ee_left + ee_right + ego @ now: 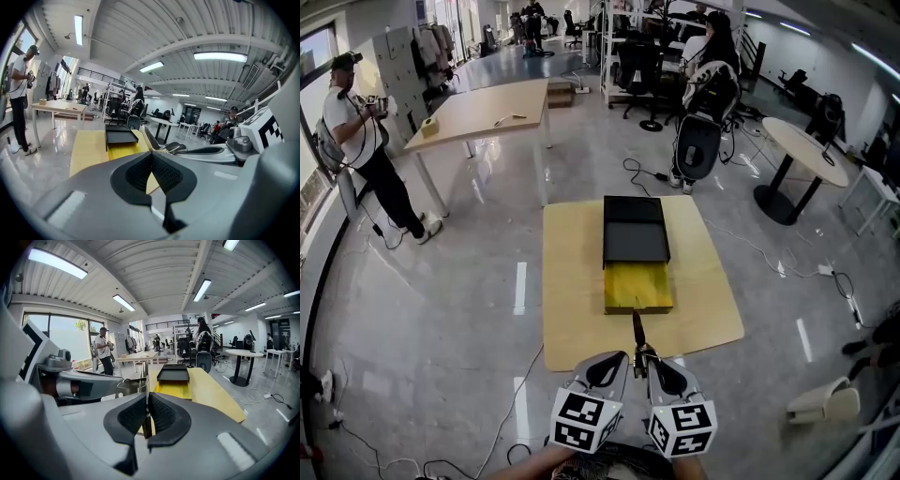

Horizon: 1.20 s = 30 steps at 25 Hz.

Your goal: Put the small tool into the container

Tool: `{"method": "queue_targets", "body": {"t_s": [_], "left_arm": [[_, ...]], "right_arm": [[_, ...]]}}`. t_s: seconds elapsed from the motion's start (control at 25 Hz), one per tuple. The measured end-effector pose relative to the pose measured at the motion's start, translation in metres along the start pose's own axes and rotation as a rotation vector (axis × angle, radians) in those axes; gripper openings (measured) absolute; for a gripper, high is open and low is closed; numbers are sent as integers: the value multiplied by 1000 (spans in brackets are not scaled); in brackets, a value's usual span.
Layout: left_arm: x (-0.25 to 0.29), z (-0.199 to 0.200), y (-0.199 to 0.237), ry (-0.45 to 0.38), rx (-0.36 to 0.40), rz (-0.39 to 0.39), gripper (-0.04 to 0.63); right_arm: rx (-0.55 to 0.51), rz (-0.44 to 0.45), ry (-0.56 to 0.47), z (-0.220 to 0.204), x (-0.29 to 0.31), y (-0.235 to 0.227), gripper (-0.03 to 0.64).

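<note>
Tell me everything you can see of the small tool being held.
The small tool is slim, dark and pointed, seemingly metal. The right gripper is shut on its lower end. It juts forward past the jaws, tip toward the yellow container, above the near edge of the wooden board. Nothing else visibly touches it.

The left tongs (622,357) and the right tongs (649,362) have smooth pale-grey shells that narrow toward the tips. Each carries a cube faced with black-and-white square markers at its rear: the left cube (584,420) and the right cube (682,429). The inner faces bear black ribbed pads (137,174) in rounded black surrounds. A paler oblong patch (234,444) marks each shell. A silver knob (62,356) sits on the side of the left tongs.
</note>
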<state>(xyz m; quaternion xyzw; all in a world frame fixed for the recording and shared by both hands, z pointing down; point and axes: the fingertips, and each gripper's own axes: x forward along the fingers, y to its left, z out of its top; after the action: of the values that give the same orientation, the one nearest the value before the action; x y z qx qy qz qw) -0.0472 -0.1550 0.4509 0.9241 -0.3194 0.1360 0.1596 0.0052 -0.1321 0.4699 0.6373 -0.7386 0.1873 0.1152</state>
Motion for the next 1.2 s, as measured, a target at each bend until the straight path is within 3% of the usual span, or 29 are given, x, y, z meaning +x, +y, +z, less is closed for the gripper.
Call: {"method": "queue_targets", "body": {"t_s": [0.12,0.28,0.44,0.6,0.8,0.92,1.04,1.2], "left_arm": [[11,-1,39,5,-7,1,12],[26,36,102,11,-15,5,12],[52,19,97,13,-20,24,12],[86,66,157,13,-21,44,12],[166,75,171,18,-33,67,12],[220,118,197,23,-45,76,12],[307,174,229,24,-57,85,12],[360,183,250,27,-77,100,12]], "right_arm": [[-3,2,5,3,39,11,9],[-9,7,20,45,99,28,9],[-13,26,26,27,111,3,9],[-24,43,33,76,176,1,9],[-44,67,50,81,230,-63,9],[-61,76,63,125,277,-99,9],[-95,84,79,181,347,-161,9],[-160,94,101,191,393,-197,9]]}}
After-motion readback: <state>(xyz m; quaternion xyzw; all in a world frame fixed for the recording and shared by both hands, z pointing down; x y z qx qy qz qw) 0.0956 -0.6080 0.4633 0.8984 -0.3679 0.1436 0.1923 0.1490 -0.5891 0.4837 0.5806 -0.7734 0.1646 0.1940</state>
